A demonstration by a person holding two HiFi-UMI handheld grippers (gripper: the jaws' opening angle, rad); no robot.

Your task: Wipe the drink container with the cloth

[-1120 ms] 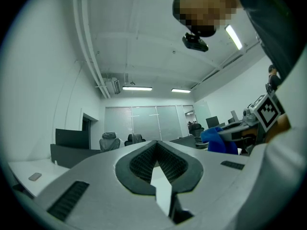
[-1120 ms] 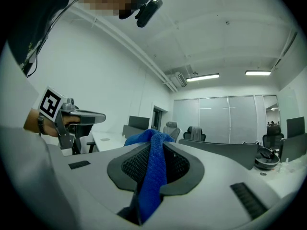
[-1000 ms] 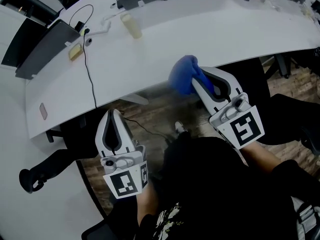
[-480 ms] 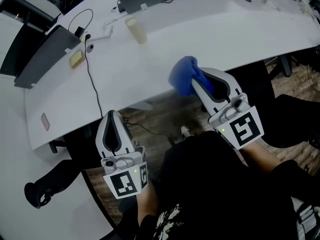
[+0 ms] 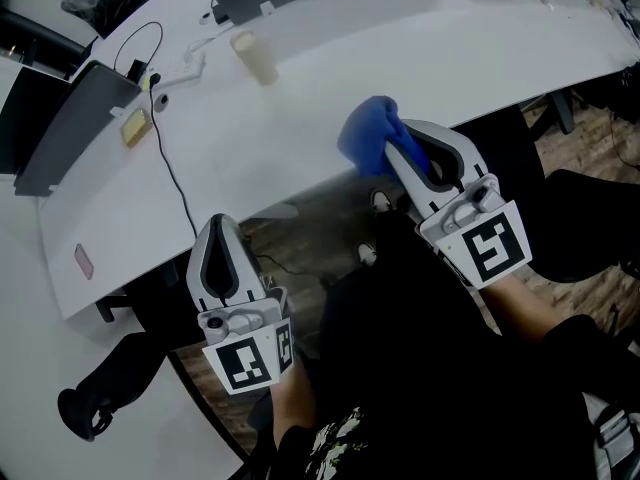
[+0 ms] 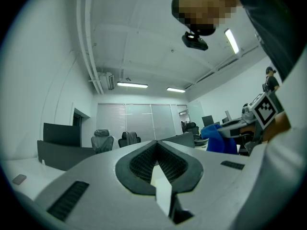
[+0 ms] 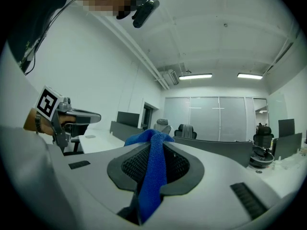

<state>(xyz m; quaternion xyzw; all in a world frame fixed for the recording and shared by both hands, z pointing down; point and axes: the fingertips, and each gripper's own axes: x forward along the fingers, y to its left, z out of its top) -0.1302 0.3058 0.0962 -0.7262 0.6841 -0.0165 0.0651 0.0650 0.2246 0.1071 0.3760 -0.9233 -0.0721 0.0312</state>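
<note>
**Blue cloth gripped, container well out of reach**

Blue and soft, the cloth (image 5: pixel 368 140) is pinched in the right tongs (image 5: pixel 404 158). Their jaws are shut on a fold that runs down between the pads, and the bulk is bunched ahead of the tips over the near edge of the surface (image 5: pixel 450 48). The left tongs (image 5: pixel 220 222) are closed with nothing in them, and sit short of the near edge, off the surface.

The container (image 5: pixel 253 56) is a pale, see-through cylinder towards the far left of the surface, just beside a white fitting and near a black cable. It is well apart from both tongs. Whether it stands or lies I cannot tell from the head view.

It looks light, smooth and thin-walled, so it would probably skid or tip under a one-sided wipe and might dent if squeezed hard. The left tongs would have to open and take it gently round the middle of the body, clear of the cable. The limp cloth should fold round the wall easily, and its loose bunch makes the wiping pad.
</note>
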